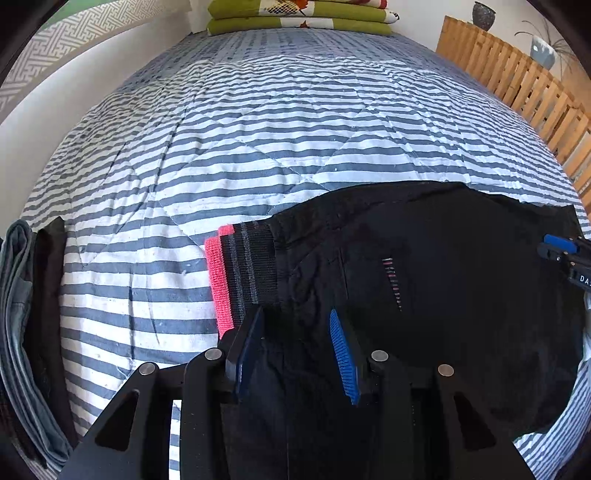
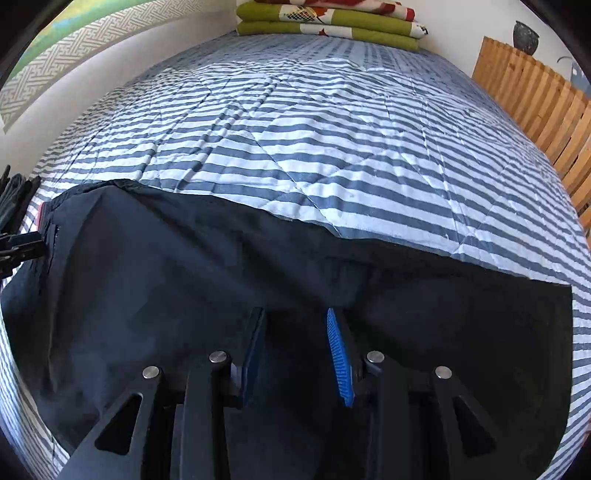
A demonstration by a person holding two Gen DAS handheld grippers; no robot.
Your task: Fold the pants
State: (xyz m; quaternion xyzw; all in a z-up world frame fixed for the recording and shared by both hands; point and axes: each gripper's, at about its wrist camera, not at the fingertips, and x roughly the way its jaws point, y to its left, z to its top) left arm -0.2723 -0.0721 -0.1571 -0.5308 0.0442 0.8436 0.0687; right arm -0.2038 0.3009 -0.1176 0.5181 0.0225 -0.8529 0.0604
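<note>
Black pants (image 1: 424, 280) run left-right across both claws — left gripper (image 1: 297, 328) parted at the waistband (image 1: 240, 273), right gripper (image 2: 297, 328) parted too, 1 per end.

Pants (image 1: 443, 280): black woven cloth, matt, lightly creased; ribbed knit waistband (image 1: 240, 273) in pink, grey and black.
Quilt (image 1: 258, 147) on bed: blue-and-white striped cotton-like cloth, stitched in diamonds, soft and slightly wrinkled.
Left hand-held gripper (image 1: 297, 325): matt black plastic frame, shiny round metal pins, blue ridged rubbery pads (image 1: 343, 354).
Right hand-held gripper (image 2: 295, 325): same build.
Fence panel (image 1: 517, 85): bare light wood slats.
Folded blankets (image 1: 295, 18): green printed cloth.
</note>
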